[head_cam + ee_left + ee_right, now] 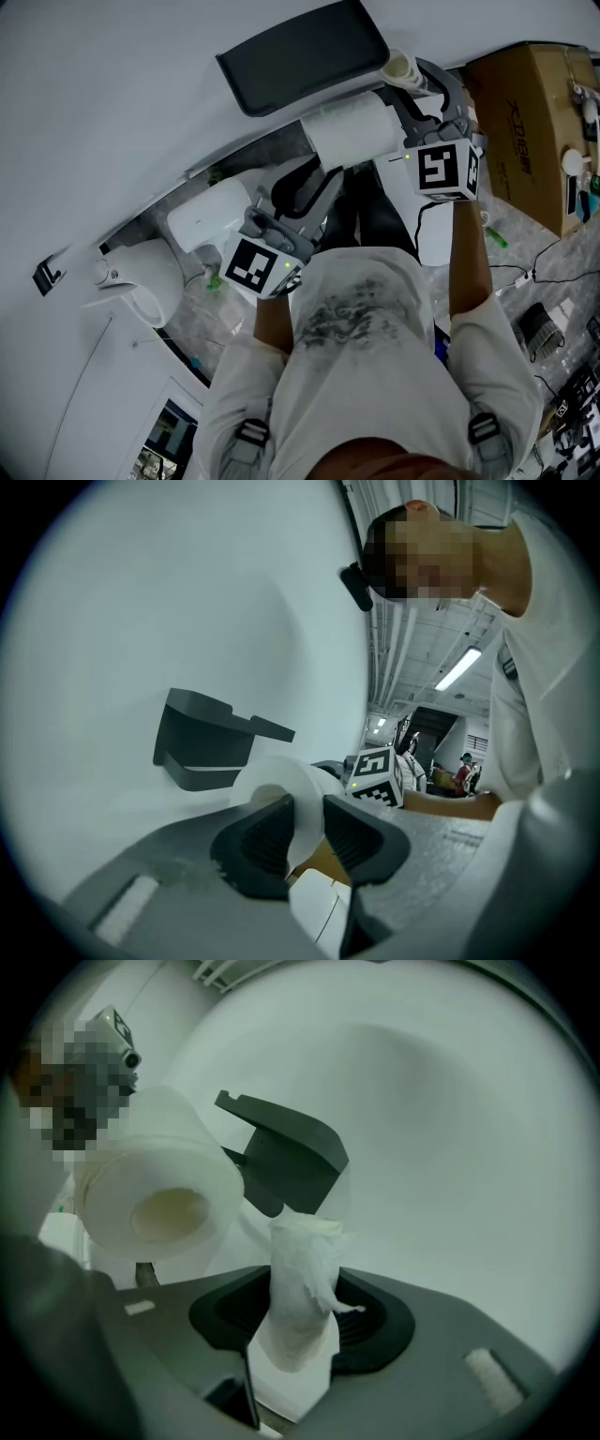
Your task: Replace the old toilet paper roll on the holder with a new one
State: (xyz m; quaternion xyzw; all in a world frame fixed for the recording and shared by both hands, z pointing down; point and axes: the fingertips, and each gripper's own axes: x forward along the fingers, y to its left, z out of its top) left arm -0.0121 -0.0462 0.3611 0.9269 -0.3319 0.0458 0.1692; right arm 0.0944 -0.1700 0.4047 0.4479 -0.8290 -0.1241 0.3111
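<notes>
Wall: plain white, no writing. It carries the holder and meets the floor along a slanted edge.
Person: pale shirt, one gripper in each hand, facing the wall.
Toilet: white, against the wall's floor edge, to the person's left.
Cardboard box: brown, on the floor at the person's right. Dark print on its side is too small and tilted to read.
Holder: dark grey, flat cover on top, fixed to the wall well above its floor edge. No brand mark can be made out.
New roll: full, white, cream core, unprinted. It is held in the air just in front of and below the holder, not touching it.
Marker cubes: one on each gripper, with black-and-white square patterns and no lettering.
Left gripper: jaws partly closed on the new roll, one finger inside the core and the other against the outer paper, pinching the roll's wall.
Right gripper: jaws partly closed on the old roll, clamping it from both sides.
Old roll: thin, with ragged white tissue on it. It stands upright between the right jaws, beside the new roll and clear of the holder.
</notes>
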